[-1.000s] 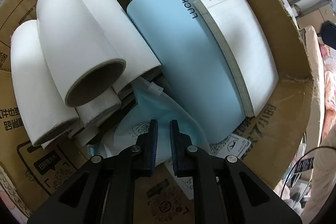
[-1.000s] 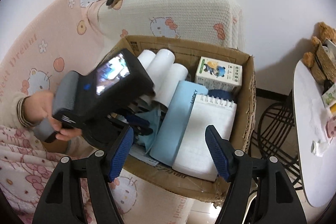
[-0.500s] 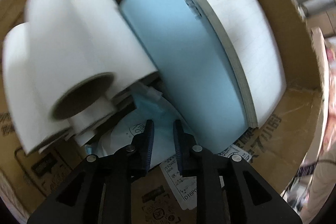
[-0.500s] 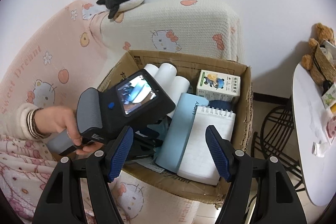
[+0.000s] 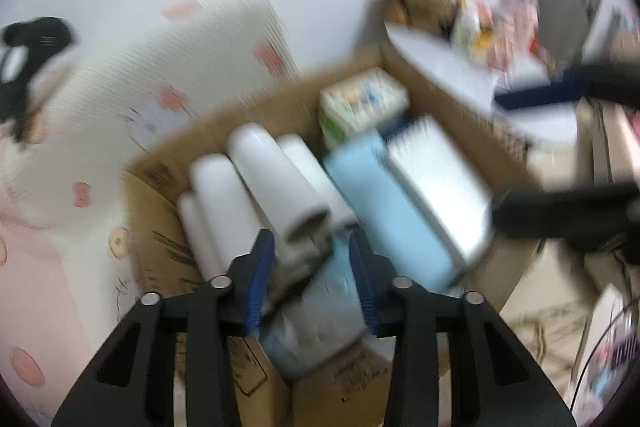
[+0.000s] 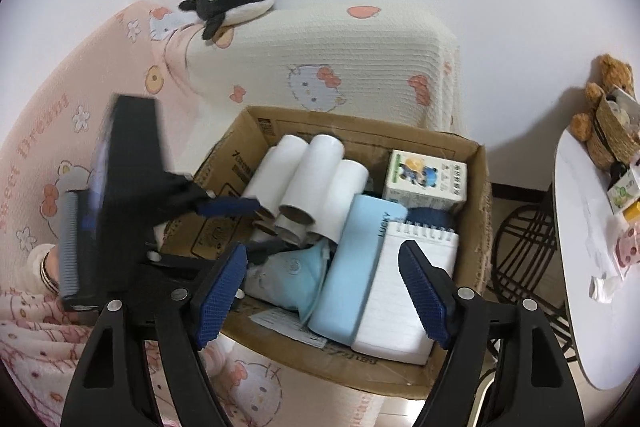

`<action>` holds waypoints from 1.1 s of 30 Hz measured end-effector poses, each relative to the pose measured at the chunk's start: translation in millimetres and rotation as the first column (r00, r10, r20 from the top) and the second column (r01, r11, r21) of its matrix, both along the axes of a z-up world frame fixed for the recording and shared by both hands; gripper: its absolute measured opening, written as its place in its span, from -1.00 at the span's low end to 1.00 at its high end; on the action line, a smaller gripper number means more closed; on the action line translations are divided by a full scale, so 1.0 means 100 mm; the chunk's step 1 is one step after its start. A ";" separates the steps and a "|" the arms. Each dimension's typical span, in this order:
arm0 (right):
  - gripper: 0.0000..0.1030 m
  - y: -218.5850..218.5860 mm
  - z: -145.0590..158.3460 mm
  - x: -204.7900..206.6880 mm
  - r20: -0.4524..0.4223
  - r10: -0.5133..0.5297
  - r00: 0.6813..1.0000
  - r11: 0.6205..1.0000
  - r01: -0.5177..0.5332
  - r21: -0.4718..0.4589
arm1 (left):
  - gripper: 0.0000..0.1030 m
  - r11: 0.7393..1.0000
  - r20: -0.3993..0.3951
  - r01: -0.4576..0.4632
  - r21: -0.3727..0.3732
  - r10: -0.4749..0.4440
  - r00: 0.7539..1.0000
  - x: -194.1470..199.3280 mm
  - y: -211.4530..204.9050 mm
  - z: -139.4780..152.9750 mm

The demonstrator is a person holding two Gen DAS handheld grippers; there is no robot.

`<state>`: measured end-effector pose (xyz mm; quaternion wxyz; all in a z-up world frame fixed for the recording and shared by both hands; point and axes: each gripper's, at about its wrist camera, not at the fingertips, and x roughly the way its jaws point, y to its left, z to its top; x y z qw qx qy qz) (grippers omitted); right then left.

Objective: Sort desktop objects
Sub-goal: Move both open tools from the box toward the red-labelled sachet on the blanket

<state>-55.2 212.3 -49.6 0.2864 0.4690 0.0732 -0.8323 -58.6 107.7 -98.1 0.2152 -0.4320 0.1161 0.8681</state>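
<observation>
In the centre of the right wrist view the open brown cardboard box (image 6: 476, 195) holds the sorted things: white paper rolls (image 6: 316, 183) at its back, a pale blue "LUCKY" case (image 6: 352, 267) beside a white spiral notepad (image 6: 404, 291), and a soft light-blue pouch (image 6: 296, 275) at lower left. The left gripper (image 5: 312, 283) is opening with nothing pinched between its jaws, and the right gripper (image 6: 324, 295) is opening wide and empty too. The pouch looks loosely lodged under the leaning rolls, so a reach there could knock them or snag the pouch.
</observation>
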 end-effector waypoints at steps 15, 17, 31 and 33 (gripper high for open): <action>0.61 -0.96 -0.02 -0.09 0.054 0.118 0.992 0.980 -0.108 -0.165 | -0.60 0.867 -0.209 -0.324 0.378 0.421 0.883 0.15 -1.58 0.55; 0.68 -1.15 0.02 -0.10 0.062 0.140 0.988 0.974 -0.126 -0.187 | -0.18 0.844 -0.200 -0.367 0.391 0.466 0.862 0.16 -1.78 0.58; 0.76 -2.04 0.16 0.11 0.001 0.222 0.975 0.953 -0.217 -0.212 | 0.28 0.668 -0.148 -0.540 0.511 0.688 0.711 0.51 -3.15 0.48; 0.76 -2.20 0.08 0.16 0.001 0.224 0.974 0.949 -0.218 -0.229 | 0.28 0.673 -0.139 -0.548 0.496 0.685 0.715 0.53 -3.23 0.39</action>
